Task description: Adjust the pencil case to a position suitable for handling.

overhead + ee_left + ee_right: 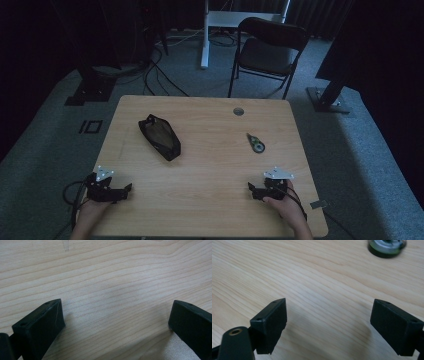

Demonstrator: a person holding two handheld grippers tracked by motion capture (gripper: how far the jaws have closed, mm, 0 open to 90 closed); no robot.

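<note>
High view: table; black pouch centre-left, small green item, possibly a tape measure, centre-right. Left gripper lower left, right gripper lower right.
Left gripper view: jaws wide, bare wood between.
Right gripper view: jaws wide; green item upper right.

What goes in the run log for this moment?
left gripper open, empty | right gripper open, empty | black pouch untouched | small green tool untouched

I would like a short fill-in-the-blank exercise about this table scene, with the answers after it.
1. The black pouch lies nearer the ___ gripper.
2. Both grippers, left gripper and right gripper, have jaws that stand ___.
3. Beyond the table stands a black folding ___.

Answers: left; open; chair
</note>
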